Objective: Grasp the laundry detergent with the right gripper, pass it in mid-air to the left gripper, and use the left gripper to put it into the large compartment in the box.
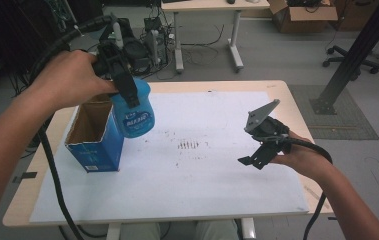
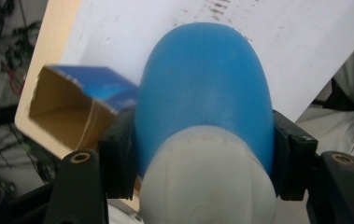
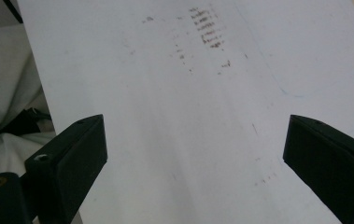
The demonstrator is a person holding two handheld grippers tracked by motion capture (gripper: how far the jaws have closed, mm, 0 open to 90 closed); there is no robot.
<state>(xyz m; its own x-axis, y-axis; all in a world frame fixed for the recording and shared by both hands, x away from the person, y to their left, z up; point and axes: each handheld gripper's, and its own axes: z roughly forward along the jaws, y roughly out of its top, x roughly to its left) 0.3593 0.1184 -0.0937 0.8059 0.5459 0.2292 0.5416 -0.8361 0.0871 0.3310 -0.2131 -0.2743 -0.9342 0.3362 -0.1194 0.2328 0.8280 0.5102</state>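
Note:
My left gripper (image 1: 125, 94) is shut on a blue plastic bottle (image 1: 137, 114) with a pale cap end and holds it in the air at the table's left. In the left gripper view both black pads press the sides of the bottle (image 2: 202, 84) near its whitish end. Just left of and below it stands a blue cardboard box (image 1: 95, 144) with its top open, its brown inside (image 2: 62, 109) bare. At the right my right gripper (image 1: 252, 161) hovers low over the white sheet (image 1: 202, 175). It is open, with the jaws wide apart around nothing (image 3: 193, 149).
The white sheet covers most of the wooden table (image 1: 297, 115); dark smudges (image 1: 188, 145) mark its middle. A black cable (image 1: 52, 165) trails down the left side. Behind the table stand another desk (image 1: 207, 30), a cardboard box (image 1: 304, 15) and an office chair (image 1: 352, 62).

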